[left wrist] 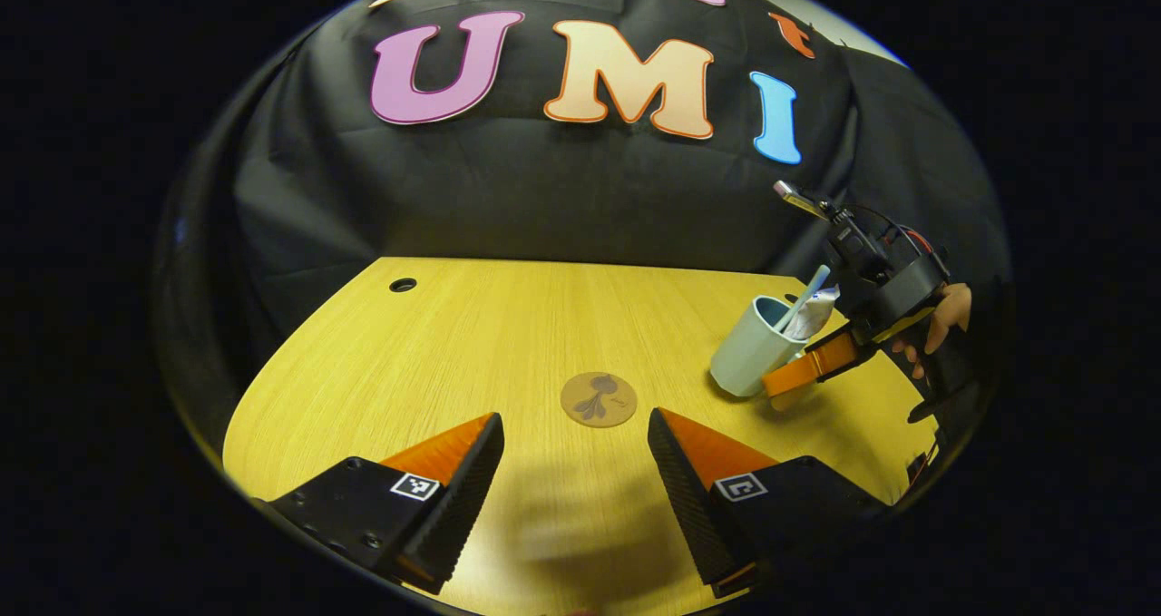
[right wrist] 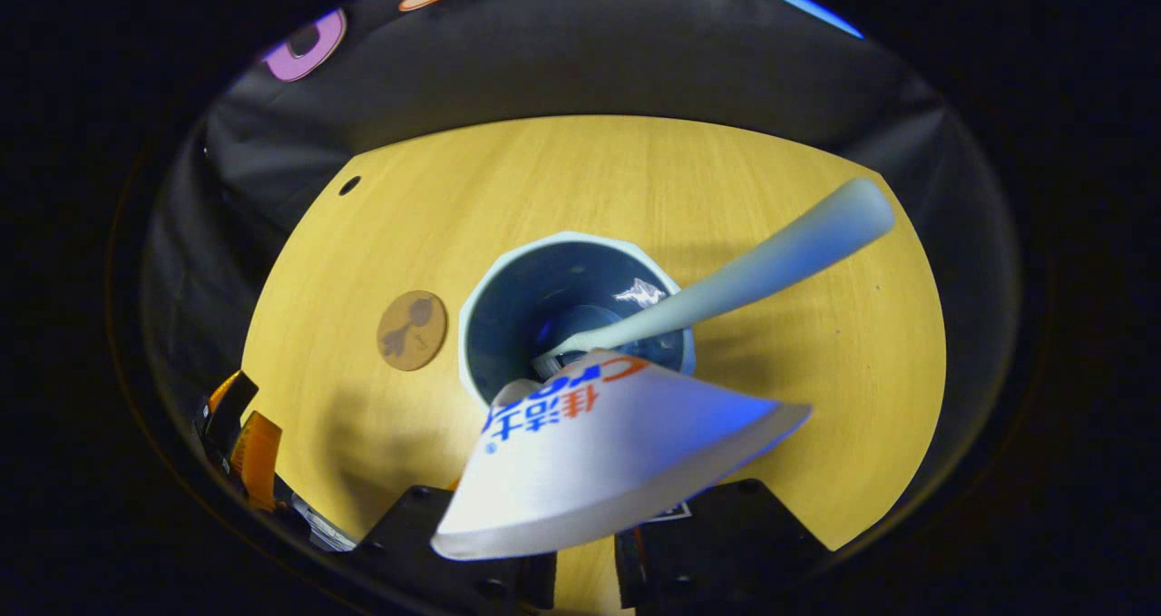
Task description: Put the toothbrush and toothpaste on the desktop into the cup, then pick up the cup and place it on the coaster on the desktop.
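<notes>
- Two items stand in the cup point(left wrist: 751, 355): a toothbrush point(left wrist: 804, 297) and a toothpaste tube point(left wrist: 814, 315), both leaning toward the cup's right rim in the left gripper view.
- Seen from above in the right gripper view, the cup point(right wrist: 508, 326) shows a pale faceted rim and a dark blue inside; the toothbrush point(right wrist: 753, 267) handle rises out of it to the upper right, and the flat crimped end of the toothpaste tube point(right wrist: 608, 466) fans out toward the camera.
- Cup position: on the yellow wooden bench point(left wrist: 472, 353), at its right side, tilted slightly to the right.
- Right tongs point(left wrist: 798, 376): orange fingers reach the cup's lower right side, one finger lying along the wall; whether both fingers press on it cannot be told. In the right gripper view the tube hides the fingertips.
- Hand point(left wrist: 939, 321): wrapped around the black handle of the right tongs, at the bench's right edge.
- Coaster point(left wrist: 599, 399): round, brown, with a dark figure; flat on the bench, bare, left of the cup and apart from it. It lies likewise left of the cup in the right gripper view point(right wrist: 412, 329).
- Left tongs point(left wrist: 576, 471): fingers spread wide, holding nothing, above the bench's near edge, with the coaster just beyond the gap.
- A small round hole point(left wrist: 403, 285) sits at the bench's far left.
</notes>
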A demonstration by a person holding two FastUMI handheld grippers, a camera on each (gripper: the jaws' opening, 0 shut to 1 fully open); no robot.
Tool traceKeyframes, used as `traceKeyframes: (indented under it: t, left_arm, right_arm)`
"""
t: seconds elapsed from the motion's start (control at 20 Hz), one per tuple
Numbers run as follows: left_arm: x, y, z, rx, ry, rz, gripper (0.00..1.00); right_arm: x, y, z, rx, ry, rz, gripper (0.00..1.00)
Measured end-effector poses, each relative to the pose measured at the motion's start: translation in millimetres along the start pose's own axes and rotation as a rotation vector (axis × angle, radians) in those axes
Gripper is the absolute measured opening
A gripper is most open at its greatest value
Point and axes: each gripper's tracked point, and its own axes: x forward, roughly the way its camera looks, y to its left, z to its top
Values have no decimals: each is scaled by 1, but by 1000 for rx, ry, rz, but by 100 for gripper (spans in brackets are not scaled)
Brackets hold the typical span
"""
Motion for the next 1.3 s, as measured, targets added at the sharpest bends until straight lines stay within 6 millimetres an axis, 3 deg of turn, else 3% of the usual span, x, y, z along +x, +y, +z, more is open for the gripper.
traceKeyframes:
  t: [0.15,0.35,0.45,0.6,0.8,1.05,1.2,1.25,1.3]
  left_arm:
    - [-3,17,-1,-13,-3,17,94]
    - [-9,36,-4,-35,-1,46,94]
    - [-10,57,-4,-41,-5,62,94]
    - [-11,75,-6,-54,-6,84,94]
    - [-9,87,-9,-84,-2,94,94]
    - [-6,88,-7,-92,-9,94,94]
    - [-6,81,-8,-88,-8,87,94]
    - [-4,79,-6,-87,-7,86,94]
    - [-4,75,-4,-86,-8,82,94]
  right_arm:
    - [0,38,8,-56,-9,38,36]
    - [12,67,11,-126,-3,66,36]
    - [22,79,7,-161,15,72,36]
    - [29,80,-3,-208,45,56,35]
    - [32,90,-1,-239,74,47,35]
    - [34,99,-3,-264,77,26,35]
    - [24,102,13,-243,14,55,35]
    - [18,99,19,-250,-19,52,59]
    - [12,97,22,-265,-49,52,71]
